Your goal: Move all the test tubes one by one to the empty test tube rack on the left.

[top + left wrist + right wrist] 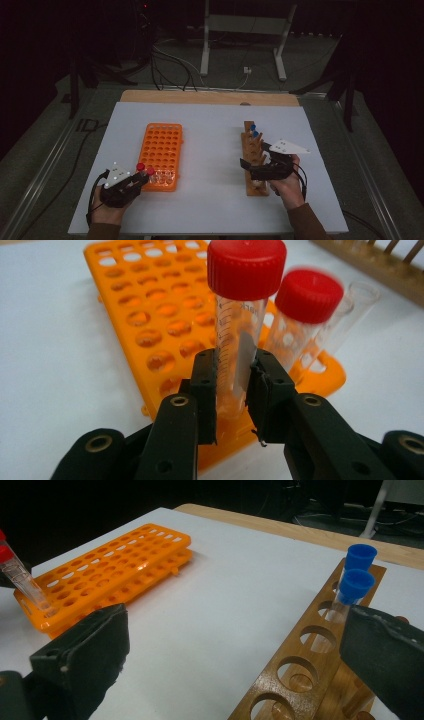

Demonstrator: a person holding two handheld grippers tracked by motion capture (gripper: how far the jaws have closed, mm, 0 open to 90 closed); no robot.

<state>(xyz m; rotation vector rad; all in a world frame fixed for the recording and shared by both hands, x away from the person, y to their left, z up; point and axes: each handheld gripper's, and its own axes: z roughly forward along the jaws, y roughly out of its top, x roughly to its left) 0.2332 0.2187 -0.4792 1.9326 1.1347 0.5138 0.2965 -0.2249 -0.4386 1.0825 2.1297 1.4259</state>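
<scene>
- High view: your left gripper [134, 181] sits at the near left of the white counter [210, 200], at the near end of the orange rack [162, 147]. Two red-capped tubes [141, 167] stand at its tip. Your right gripper [260, 167] lies over the wooden rack [252, 155], where two blue-capped tubes [253, 131] stand at the far end.
- Left gripper view: your jaws are closed on a clear red-capped tube [242, 315], upright, pinched low on its body over the orange rack's [150, 315] near edge. A second red-capped tube [305, 310] stands just behind, tilted, beside an uncapped tube [356, 307].
- Right gripper view: your jaws stand wide apart with nothing between them. The wooden rack [305, 675] runs beside the right jaw, its two blue-capped tubes [355, 582] ahead. The orange rack [115, 575] lies well apart to the left.
</scene>
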